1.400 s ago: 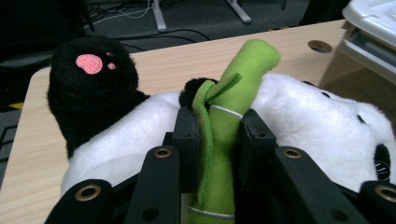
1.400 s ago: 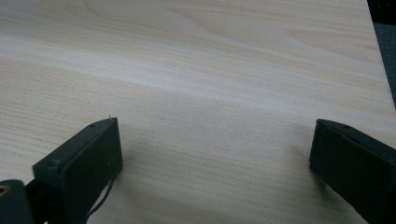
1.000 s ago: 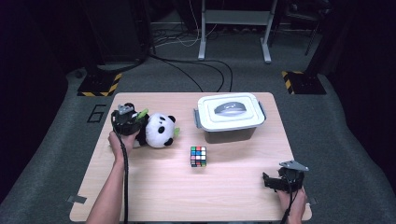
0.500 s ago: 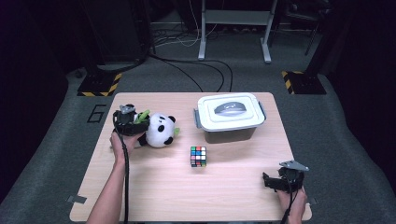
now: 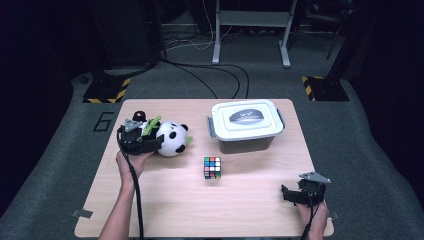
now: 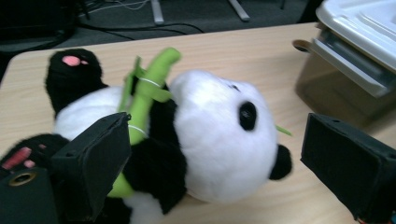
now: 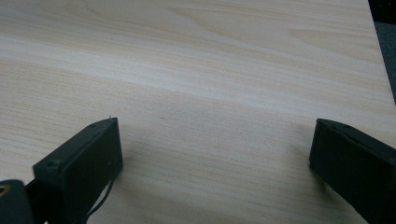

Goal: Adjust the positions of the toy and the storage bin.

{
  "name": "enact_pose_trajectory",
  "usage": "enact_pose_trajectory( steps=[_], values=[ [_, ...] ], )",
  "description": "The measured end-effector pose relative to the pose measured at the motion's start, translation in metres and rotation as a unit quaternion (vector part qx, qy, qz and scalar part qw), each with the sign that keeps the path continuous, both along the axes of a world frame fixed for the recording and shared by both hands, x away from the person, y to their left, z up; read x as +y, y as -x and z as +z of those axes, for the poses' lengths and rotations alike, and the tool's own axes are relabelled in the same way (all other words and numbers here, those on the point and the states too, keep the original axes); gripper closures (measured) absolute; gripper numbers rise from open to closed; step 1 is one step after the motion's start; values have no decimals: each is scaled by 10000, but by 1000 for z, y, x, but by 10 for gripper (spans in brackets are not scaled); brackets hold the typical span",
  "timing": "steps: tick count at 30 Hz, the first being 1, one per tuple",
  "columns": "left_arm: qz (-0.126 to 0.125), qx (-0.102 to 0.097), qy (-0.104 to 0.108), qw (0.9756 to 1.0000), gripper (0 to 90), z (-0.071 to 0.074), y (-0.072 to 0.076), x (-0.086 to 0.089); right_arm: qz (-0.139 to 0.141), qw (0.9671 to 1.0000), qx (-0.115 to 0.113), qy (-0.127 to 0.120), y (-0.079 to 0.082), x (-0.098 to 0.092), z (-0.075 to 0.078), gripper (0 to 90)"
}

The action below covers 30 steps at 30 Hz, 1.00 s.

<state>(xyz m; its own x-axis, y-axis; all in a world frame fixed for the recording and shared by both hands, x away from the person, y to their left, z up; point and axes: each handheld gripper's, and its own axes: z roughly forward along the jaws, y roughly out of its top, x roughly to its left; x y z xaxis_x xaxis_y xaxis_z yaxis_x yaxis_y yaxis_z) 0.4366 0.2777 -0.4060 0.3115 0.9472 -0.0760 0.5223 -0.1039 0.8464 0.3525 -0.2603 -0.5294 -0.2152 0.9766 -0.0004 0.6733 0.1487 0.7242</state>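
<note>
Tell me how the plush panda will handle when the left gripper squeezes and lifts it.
The plush panda looks soft and furry, so it will probably squash between the left gripper's jaws. It seems light for its bulk. Its round head may roll if pushed, and the limbs and green bamboo stalk would likely flop.

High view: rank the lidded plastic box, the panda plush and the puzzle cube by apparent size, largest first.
1. Lidded plastic box
2. Panda plush, partly hidden behind the left gripper
3. Puzzle cube
</note>
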Motion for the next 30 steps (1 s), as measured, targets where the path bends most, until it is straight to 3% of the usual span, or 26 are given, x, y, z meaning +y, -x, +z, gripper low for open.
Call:
enact_pose_trajectory(
  steps=[12,30],
  values=[
    [-388,257,-219,9987,14,-16,24,-22,0,10000,0,-2,0,0,0,18],
    [-764,376,-258,9960,0,-37,43,-71,0,10000,0,-2,0,0,0,18]
  ],
)
